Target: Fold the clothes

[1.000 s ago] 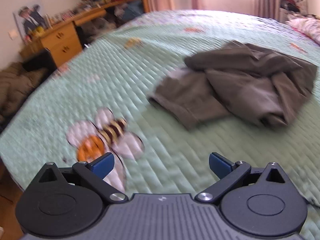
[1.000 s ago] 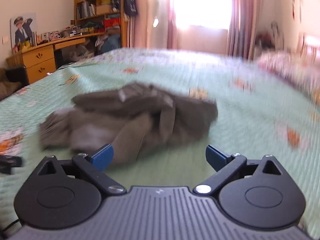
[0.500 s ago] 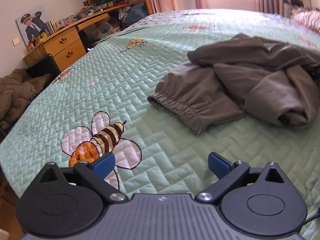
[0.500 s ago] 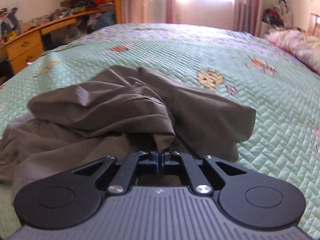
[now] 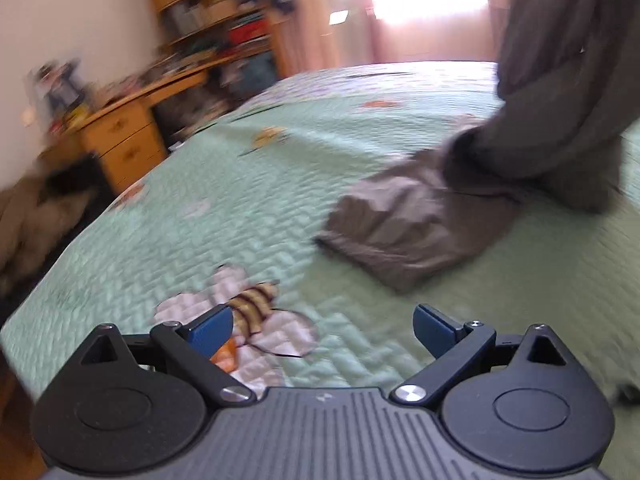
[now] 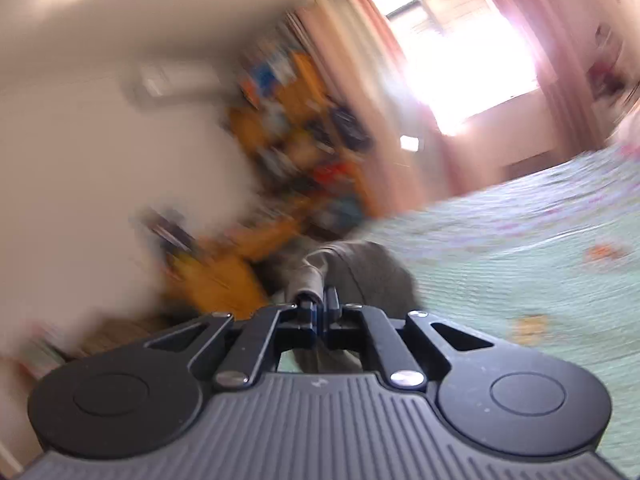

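Hanging open at the bottom of the left view, the left claw (image 5: 323, 330) faces grey trousers (image 5: 416, 224) trailing from bed (image 5: 240, 208) to upper right; right view: right claw (image 6: 319, 307) pinches their fabric at centre; lifting underway, next the free end wants catching.

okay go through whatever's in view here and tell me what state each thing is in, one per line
Grey trousers: partly lifted, upper part hanging in the air, lower end bunched on the bed.
Right claw: shut on a fold of the grey trousers.
Left claw: open, nothing between its pads, over the bedspread.
Green bedspread: spread flat over the bed.
Curtains: drawn apart, window bright.
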